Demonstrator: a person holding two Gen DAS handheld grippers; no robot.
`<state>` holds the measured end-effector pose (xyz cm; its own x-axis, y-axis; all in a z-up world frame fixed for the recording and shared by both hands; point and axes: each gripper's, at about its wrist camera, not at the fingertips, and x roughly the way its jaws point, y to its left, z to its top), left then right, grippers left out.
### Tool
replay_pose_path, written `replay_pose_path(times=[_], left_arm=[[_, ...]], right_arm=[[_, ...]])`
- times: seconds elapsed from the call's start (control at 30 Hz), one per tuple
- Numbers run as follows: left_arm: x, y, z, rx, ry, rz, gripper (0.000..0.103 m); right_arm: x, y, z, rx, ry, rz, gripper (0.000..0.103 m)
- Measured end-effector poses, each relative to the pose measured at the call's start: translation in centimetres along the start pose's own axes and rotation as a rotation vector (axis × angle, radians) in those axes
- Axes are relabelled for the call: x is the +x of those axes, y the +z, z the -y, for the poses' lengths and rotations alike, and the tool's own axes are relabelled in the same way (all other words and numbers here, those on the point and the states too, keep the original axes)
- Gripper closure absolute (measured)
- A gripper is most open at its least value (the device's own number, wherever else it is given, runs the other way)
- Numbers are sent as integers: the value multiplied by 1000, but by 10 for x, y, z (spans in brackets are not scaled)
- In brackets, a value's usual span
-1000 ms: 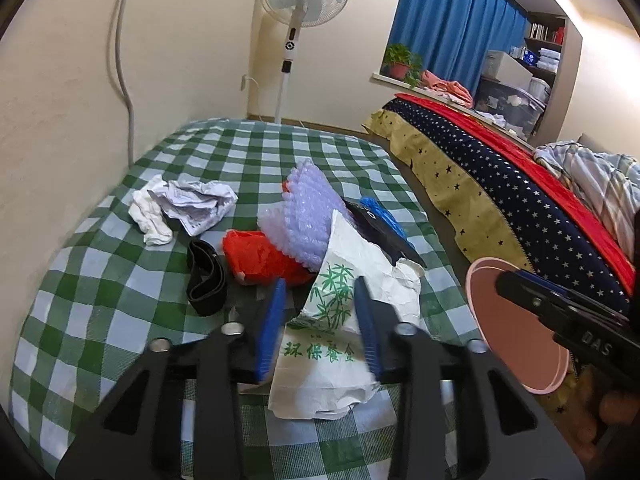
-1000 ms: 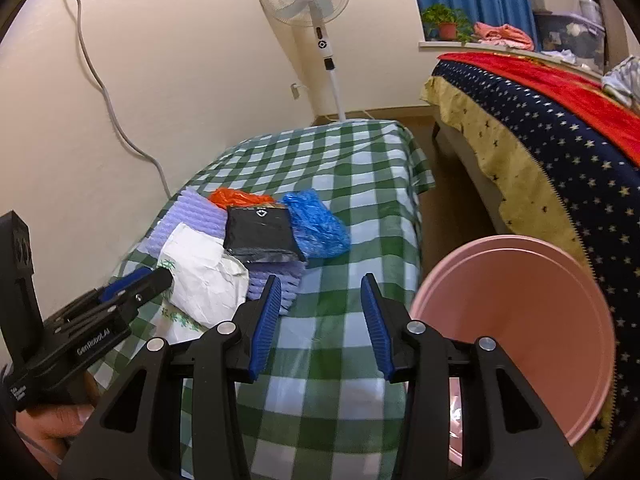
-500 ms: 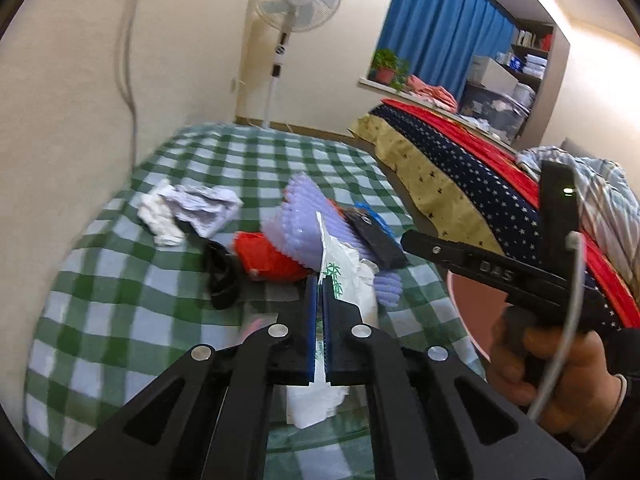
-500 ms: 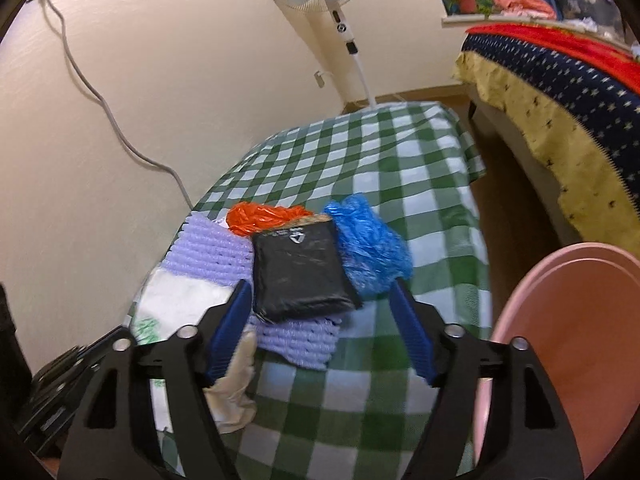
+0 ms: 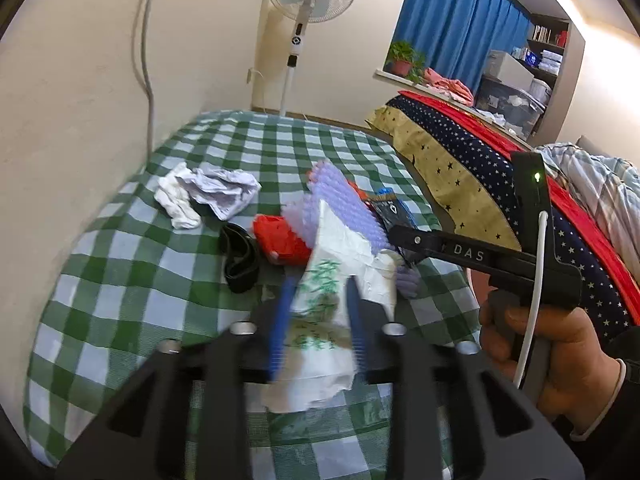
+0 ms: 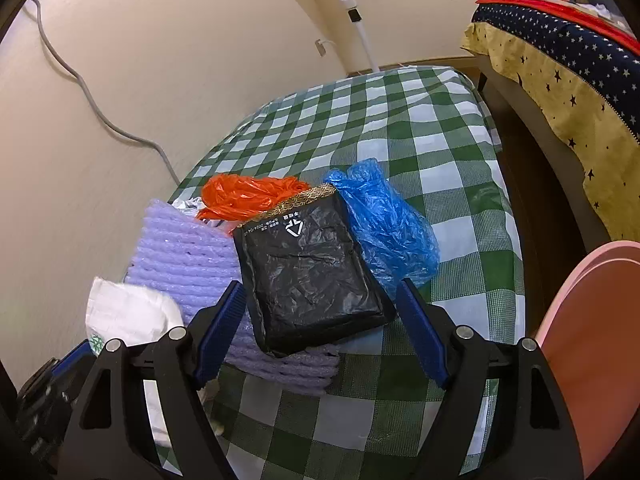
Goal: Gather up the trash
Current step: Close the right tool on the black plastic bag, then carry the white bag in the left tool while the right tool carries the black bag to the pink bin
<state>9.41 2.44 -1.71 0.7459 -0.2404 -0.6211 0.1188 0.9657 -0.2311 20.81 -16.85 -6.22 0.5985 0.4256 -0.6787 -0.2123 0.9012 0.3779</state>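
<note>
**Left wrist view: white paper bag between the tool's fingers, black pouch framed by the other**

Left wrist camera is looking over a green-checked tabletop (image 5: 120,264) strewn with trash. The left tool (image 5: 318,320) is standing with its blue fingers (image 5: 280,328) parted on either side of a crumpled white paper bag (image 5: 336,264) with green bamboo print; motion blur is smearing the pads, so contact with the paper is probably there but hard to confirm. Just beyond the bag a lilac foam sheet (image 5: 340,204) is lying, with an orange plastic bag (image 5: 280,236) touching its left edge and a black band (image 5: 240,260) near that. Farther left, crumpled white paper (image 5: 216,196) is resting apart from the pile.

Right wrist camera is showing the right tool (image 6: 320,320) spread wide, its fingers straddling the near end of a black foil pouch (image 6: 308,276) without touching it. The pouch is lying on top of the lilac foam, with a blue plastic bag (image 6: 384,220) touching its right side and the orange bag at its far left corner. A pink bin (image 6: 588,340) is sitting at the right, beside the tabletop's edge. A starry bed cover (image 6: 560,60) is filling the far right.
</note>
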Motion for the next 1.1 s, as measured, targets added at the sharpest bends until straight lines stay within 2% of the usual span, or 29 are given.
replay_pose_path(times=[0.07,0.13,0.2,0.23,0.27,0.3,0.33,0.43,0.63,0.77,1.1], left_arm=[[5,-2,1,2,-10,-15,71],[9,-3,3,13,-2,-25,71],[10,-3,5,21,-1,-33,80],[10,-3,5,24,-3,-35,86],[9,-2,5,26,-6,-38,94],[9,-2,5,27,-11,-41,96],[9,-3,5,30,-15,-42,97],[5,-2,6,39,-21,-35,98],[-7,-1,8,41,-35,-12,100],[-17,0,10,44,-49,8,101],[-46,0,19,63,-61,65,102]], right_arm=[[0,0,0,-1,4,-1,28],[-2,0,0,-5,12,-3,34],[-4,0,-1,-16,13,1,37],[-5,0,-1,-21,17,3,44],[-6,0,-2,-26,25,3,46],[-7,0,-2,-30,27,3,52],[-7,0,-3,-35,27,2,68],[-12,0,-3,-45,40,8,80],[-35,1,-11,-86,48,52,96],[-56,1,-20,-115,51,79,99],[-114,-13,-37,-172,15,116,100]])
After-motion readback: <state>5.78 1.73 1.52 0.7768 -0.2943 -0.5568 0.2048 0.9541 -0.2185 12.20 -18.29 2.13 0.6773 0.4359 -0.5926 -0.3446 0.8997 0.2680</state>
